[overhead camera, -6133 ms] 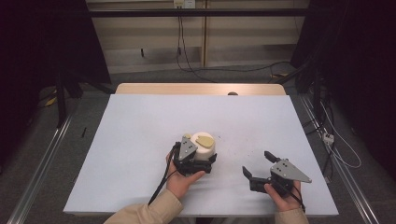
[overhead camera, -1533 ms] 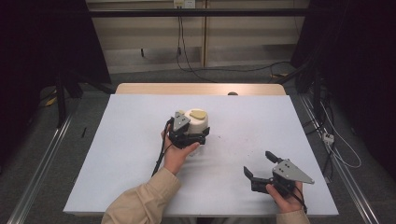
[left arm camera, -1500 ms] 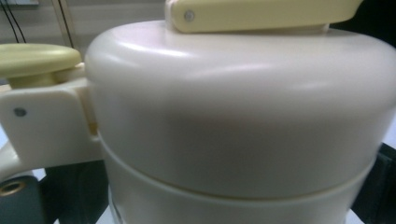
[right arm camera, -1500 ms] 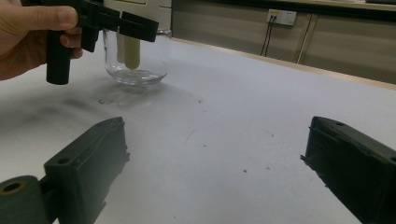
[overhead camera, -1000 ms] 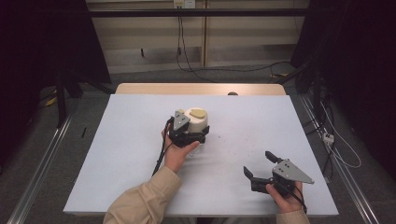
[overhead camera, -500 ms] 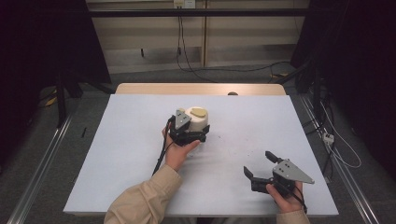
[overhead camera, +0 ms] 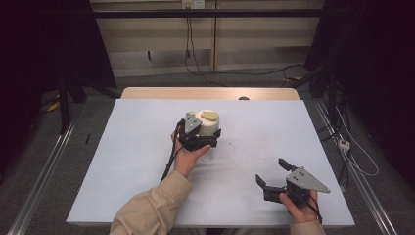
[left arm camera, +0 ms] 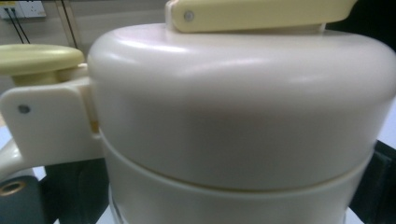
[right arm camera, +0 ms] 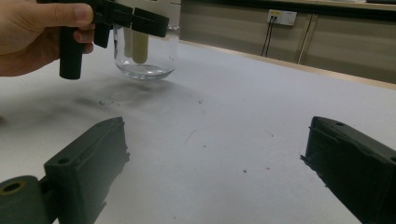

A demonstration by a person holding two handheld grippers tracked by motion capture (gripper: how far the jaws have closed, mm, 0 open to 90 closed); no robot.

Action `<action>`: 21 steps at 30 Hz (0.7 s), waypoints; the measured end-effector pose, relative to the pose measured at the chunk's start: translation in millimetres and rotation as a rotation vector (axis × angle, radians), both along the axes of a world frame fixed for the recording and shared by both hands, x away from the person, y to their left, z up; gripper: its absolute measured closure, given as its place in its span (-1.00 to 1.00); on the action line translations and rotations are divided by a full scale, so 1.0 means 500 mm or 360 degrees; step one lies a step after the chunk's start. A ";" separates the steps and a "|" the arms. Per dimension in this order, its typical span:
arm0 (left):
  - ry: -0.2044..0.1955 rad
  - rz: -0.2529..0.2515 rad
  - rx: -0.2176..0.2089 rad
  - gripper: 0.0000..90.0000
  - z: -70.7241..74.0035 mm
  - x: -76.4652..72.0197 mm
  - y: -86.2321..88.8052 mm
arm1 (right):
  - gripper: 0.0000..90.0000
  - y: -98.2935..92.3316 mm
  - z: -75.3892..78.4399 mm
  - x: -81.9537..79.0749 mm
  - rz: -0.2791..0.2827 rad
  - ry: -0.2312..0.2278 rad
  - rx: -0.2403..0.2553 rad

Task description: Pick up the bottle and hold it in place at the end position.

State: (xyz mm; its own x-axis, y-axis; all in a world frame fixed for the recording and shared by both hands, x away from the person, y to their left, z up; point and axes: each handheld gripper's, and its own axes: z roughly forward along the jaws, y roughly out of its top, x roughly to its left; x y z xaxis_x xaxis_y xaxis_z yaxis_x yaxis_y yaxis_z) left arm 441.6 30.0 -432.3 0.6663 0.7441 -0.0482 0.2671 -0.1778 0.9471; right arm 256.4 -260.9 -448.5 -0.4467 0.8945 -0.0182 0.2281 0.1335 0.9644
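gripping the upright jug [overhead camera: 209, 124], left claw [overhead camera: 199, 140] holds its lid.

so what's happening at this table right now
A person works at a white table with a gripper in each hand. The left gripper is closed around a cream-lidded glass jar near the middle of the table, its jaws on either side of the jar just below the lid. The jar's clear base seems to rest on the table. The right gripper is open, holding nothing, near the front right corner.
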 end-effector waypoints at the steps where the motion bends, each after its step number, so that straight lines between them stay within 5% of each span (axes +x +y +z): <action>1: 0.0000 0.0000 0.0000 -0.88 0.000 0.000 0.000 | -0.90 0.000 0.000 0.000 0.0000 0.0000 0.0000; 21: -0.0003 0.0029 0.0035 -0.88 -0.010 0.014 -0.005 | -0.90 -0.001 0.000 0.000 0.0010 -0.0002 -0.0004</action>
